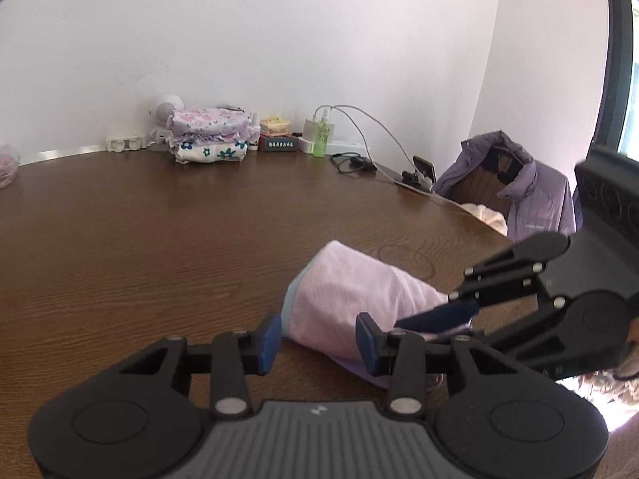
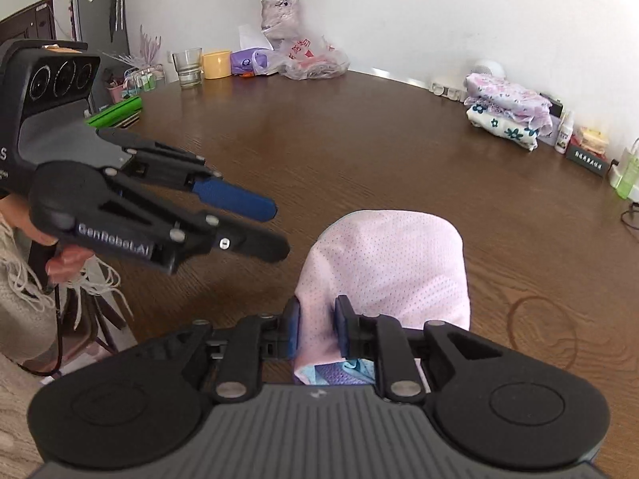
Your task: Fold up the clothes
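While pink garment (image 2: 383, 263) lies bundled near table (image 2: 359, 139) front edge, fold is mid-step. Left tool (image 2: 255, 223): pads apart, empty, hovering beside cloth. Right tool (image 2: 317, 329): pads clamped on garment's near edge. Next move likely: carry held edge over, flatten, then join folded stack (image 2: 507, 109) at wall.

The folded garment (image 2: 383, 263) is pale pink with small dots and a light blue edge; table (image 1: 159, 219) dark brown woodgrain; stacked clothes (image 1: 209, 135) have purple and blue flowers on white; jacket (image 1: 535, 199) lilac
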A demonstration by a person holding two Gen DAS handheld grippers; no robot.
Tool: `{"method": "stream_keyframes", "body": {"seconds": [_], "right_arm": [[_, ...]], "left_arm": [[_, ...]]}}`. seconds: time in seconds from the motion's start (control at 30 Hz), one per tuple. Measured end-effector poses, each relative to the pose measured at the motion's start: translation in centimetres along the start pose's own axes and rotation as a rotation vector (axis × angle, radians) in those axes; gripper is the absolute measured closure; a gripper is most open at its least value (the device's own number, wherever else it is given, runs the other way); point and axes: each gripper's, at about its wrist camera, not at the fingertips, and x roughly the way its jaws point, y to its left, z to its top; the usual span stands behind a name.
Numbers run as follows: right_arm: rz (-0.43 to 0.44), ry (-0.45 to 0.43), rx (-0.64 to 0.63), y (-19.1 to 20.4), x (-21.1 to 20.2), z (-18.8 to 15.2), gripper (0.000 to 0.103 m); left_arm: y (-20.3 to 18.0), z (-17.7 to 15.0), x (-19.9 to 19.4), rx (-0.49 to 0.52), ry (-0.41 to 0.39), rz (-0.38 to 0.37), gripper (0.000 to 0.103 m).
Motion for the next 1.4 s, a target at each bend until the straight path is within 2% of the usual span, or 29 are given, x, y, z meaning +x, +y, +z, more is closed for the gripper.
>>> {"method": "stream_keyframes", "body": {"seconds": [0.1,0.17,0.2,0.27,0.3,0.47,0.57,0.6,0.63,0.67,0.73,0.8,0.83,0.87,1.0,1.07,1.13,1.17,1.23,1.27,1.3,1.4], "right_arm": [[0.042,-0.042,0.094,-1.0,-1.6,-0.6,0.077],[0.038,-0.095,0.166,-2.2,-3.3,-0.9,0.077],[0.015,-0.117,0.184,-2.7,-3.9,-1.1,0.077],[-0.037,-0.148,0.204,-3.5,-4.7,-1.3,0.077],[-0.053,-0.148,0.202,-3.6,-4.6,-1.4,0.077],[-0.105,-0.037,0.160,-2.8,-1.7,-3.3,0.077],[-0.103,-0.056,0.190,-2.9,-1.8,-3.9,0.076],[-0.097,-0.069,0.208,-3.0,-2.1,-4.0,0.076],[-0.088,-0.092,0.236,-3.4,-2.8,-3.9,0.073],[-0.079,-0.115,0.266,-3.7,-3.6,-3.9,0.070],[-0.102,-0.144,0.333,-4.6,-5.2,-4.1,0.045],[-0.111,-0.157,0.413,-5.7,-6.4,-4.5,0.036],[-0.093,-0.149,0.475,-6.4,-6.7,-5.0,0.031],[-0.066,-0.136,0.546,-7.2,-6.7,-5.8,0.031],[0.050,-0.091,0.753,-9.4,-5.7,-8.0,0.031],[0.105,-0.073,0.809,-9.7,-4.5,-8.4,0.031],[0.150,-0.061,0.841,-9.6,-3.2,-8.3,0.033],[0.163,-0.057,0.849,-9.6,-2.6,-8.2,0.037],[0.169,-0.054,0.859,-9.9,-1.7,-8.0,0.061],[0.162,-0.053,0.862,-10.3,-1.4,-7.9,0.067],[0.155,-0.052,0.864,-10.6,-1.1,-7.7,0.072],[0.139,-0.058,0.849,-12.2,-0.5,-7.3,0.077]], "left_arm": [[-0.2,1.2,0.5,0.008,-0.030,-0.037,0.065],[-0.7,1.9,1.8,0.035,-0.024,-0.066,0.072],[-1.0,2.2,2.5,0.049,-0.012,-0.078,0.077],[-1.7,2.3,4.0,0.088,0.017,-0.082,0.078],[-2.0,2.4,4.8,0.108,0.033,-0.082,0.079],[-2.6,0.8,7.2,0.148,0.124,-0.062,0.081],[-2.3,1.1,6.8,0.136,0.117,-0.072,0.080],[-2.2,1.4,6.5,0.131,0.112,-0.076,0.075],[-2.0,1.9,6.2,0.128,0.099,-0.077,0.065],[-1.7,2.4,5.8,0.125,0.088,-0.076,0.059],[-1.1,3.7,5.6,0.134,0.080,-0.063,0.045],[-0.3,4.6,6.6,0.131,0.120,-0.072,0.038],[0.2,4.9,7.3,0.123,0.146,-0.081,0.036],[0.6,5.3,8.1,0.114,0.172,-0.091,0.036],[2.3,5.8,11.0,0.021,0.269,-0.202,0.036],[2.8,5.5,11.9,-0.023,0.294,-0.240,0.042],[3.3,4.9,12.1,-0.066,0.304,-0.257,0.076],[3.6,4.6,12.1,-0.087,0.307,-0.263,0.078],[3.9,3.8,11.0,-0.117,0.284,-0.237,0.080],[4.1,3.3,10.4,-0.133,0.273,-0.221,0.080],[4.2,2.8,9.5,-0.154,0.262,-0.207,0.080],[4.4,1.1,7.0,-0.243,0.231,-0.173,0.080]]}}
